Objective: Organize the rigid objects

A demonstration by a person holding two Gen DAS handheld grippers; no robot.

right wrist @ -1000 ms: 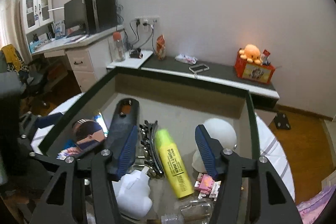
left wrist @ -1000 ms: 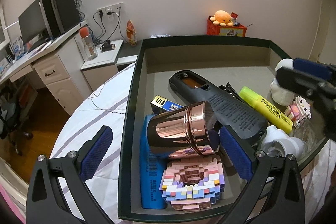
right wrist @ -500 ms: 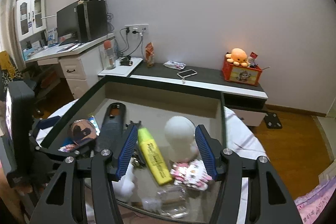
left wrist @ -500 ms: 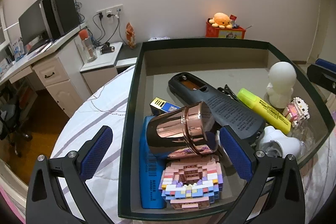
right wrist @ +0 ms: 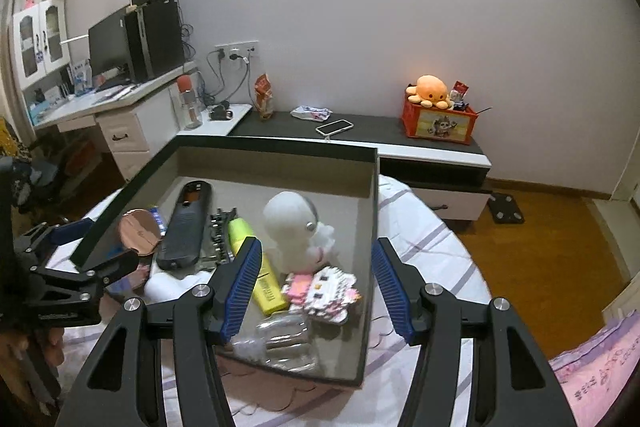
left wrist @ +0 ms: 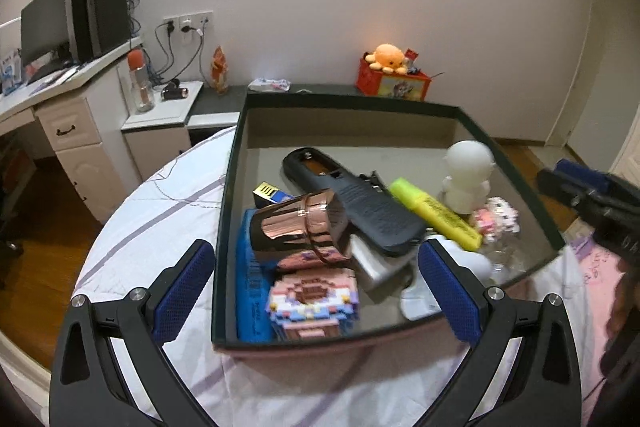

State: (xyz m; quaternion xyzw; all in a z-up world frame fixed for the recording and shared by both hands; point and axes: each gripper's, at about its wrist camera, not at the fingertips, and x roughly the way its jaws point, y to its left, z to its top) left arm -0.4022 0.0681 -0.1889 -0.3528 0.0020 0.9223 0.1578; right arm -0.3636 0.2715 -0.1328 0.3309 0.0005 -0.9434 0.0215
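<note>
A dark-rimmed open box sits on a round table with a striped cloth. Inside lie a copper cup, a black remote-like device, a yellow highlighter, a white figurine, a pink brick model, a small pink-white brick toy, a blue box and a clear bottle. My left gripper is open and empty, above the box's near end. My right gripper is open and empty over the box's near right corner.
A white desk with monitor and computer stands at the left. A low dark shelf behind holds a phone and an orange crate with a plush octopus. Pink bedding lies at the right. Wooden floor surrounds the table.
Both grippers have pulled back and up from the box. The right gripper moved right, off the highlighter and figurine. The box front wall now shows. Both stay open.
</note>
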